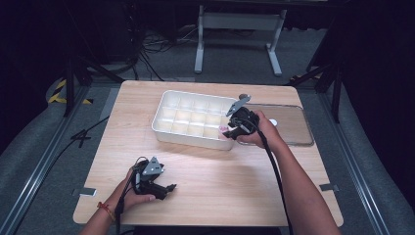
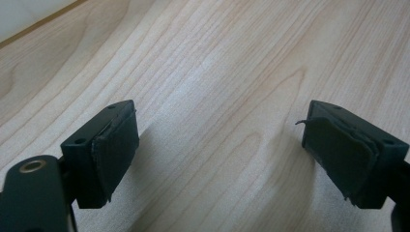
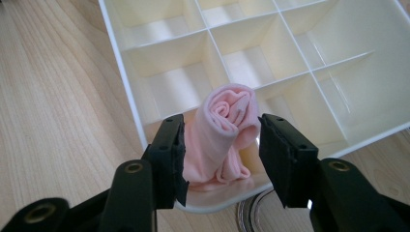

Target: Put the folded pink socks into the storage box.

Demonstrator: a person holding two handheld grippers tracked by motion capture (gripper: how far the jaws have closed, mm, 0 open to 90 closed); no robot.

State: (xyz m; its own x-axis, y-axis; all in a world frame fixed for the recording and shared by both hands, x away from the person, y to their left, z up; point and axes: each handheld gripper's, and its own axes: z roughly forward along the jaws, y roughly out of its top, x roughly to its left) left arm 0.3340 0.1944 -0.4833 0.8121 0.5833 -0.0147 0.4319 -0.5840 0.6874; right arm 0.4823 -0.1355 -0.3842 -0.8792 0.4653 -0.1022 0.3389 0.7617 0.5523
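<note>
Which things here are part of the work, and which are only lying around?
Part of the work:
pink rolled cloth
white divided tray
right claw

Only lying around:
clear lid
left claw, open over bare table

I see a pale pink rolled cloth (image 3: 224, 133) in a cream-white divided tray (image 3: 125, 87). My right tongs (image 3: 221, 150) and left tongs (image 2: 220, 154) are matt black. The table (image 2: 208, 63) is light wood with fine wavy grain. A smoky translucent lid (image 1: 293, 125) lies beside the tray; a red band circles my left wrist (image 1: 105, 209).
</note>
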